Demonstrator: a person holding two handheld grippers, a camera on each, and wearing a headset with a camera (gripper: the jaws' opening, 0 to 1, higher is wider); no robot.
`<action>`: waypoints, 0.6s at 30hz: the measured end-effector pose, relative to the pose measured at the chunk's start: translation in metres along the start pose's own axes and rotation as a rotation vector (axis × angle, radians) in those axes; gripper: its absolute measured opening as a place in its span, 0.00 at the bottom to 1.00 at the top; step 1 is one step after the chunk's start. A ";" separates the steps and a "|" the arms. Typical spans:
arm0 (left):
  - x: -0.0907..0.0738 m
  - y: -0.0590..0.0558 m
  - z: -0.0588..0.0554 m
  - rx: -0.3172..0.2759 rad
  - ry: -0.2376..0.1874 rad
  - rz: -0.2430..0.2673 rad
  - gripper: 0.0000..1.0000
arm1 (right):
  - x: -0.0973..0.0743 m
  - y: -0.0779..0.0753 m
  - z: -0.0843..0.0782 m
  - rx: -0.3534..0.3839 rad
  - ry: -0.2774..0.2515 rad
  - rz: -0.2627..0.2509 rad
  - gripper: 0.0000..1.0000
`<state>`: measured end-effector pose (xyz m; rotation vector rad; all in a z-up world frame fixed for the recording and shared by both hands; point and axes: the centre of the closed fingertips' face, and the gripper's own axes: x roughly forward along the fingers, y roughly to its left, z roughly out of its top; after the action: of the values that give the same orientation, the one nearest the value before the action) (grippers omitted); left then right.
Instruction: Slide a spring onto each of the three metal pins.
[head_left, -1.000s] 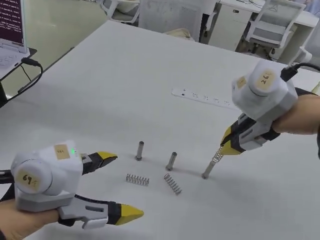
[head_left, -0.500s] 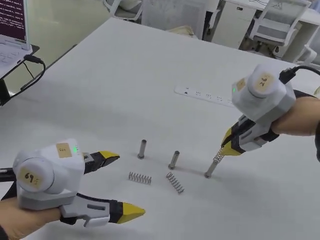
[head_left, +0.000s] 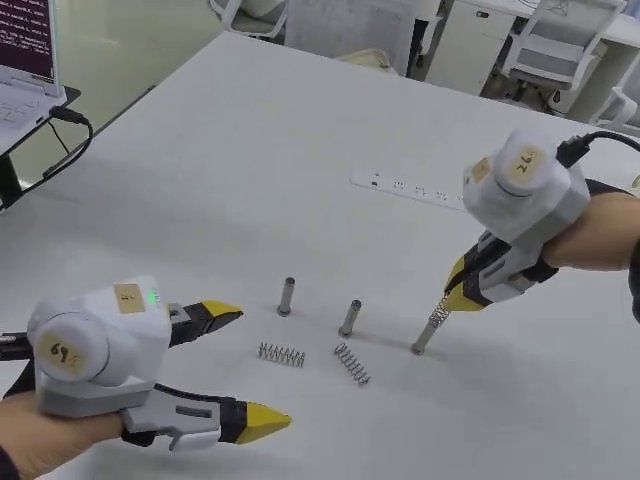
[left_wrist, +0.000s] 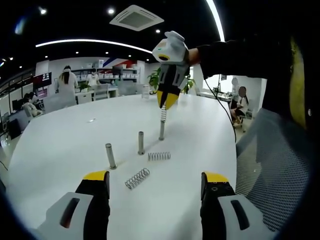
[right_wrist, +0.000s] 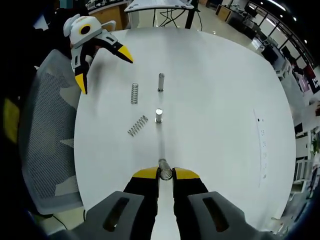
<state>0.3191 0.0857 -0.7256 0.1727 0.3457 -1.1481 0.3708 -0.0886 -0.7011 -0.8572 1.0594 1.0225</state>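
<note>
Three metal pins stand on the white table: a left pin (head_left: 287, 297), a middle pin (head_left: 350, 318) and a right pin (head_left: 424, 337). My right gripper (head_left: 452, 300) is shut on a spring (head_left: 438, 315) (right_wrist: 164, 171) that sits over the top of the right pin. Two loose springs lie flat in front of the pins, one (head_left: 281, 354) to the left and one (head_left: 351, 364) slanted beside it. My left gripper (head_left: 236, 368) hovers open at the near left, nothing between its fingers. In the left gripper view the pins (left_wrist: 140, 143) and springs (left_wrist: 137, 178) lie ahead of the open jaws.
A white power strip (head_left: 412, 191) lies on the table beyond the pins. A laptop (head_left: 25, 60) with a black cable sits on a stand at the far left. Office chairs (head_left: 548, 50) stand past the table's far edge.
The right gripper has stayed on the right pin with the spring. The left gripper has barely moved. The view has shifted slightly.
</note>
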 end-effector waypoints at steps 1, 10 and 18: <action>0.000 0.000 0.000 -0.001 0.001 -0.001 0.71 | 0.001 0.000 0.000 -0.001 0.001 -0.001 0.07; 0.000 -0.001 -0.001 -0.003 0.001 -0.004 0.70 | 0.008 0.001 -0.004 0.008 0.004 0.006 0.07; 0.000 -0.002 -0.001 -0.002 0.002 -0.007 0.70 | 0.017 0.002 -0.008 0.012 0.007 0.011 0.07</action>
<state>0.3173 0.0850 -0.7265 0.1704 0.3493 -1.1543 0.3694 -0.0911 -0.7198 -0.8461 1.0759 1.0219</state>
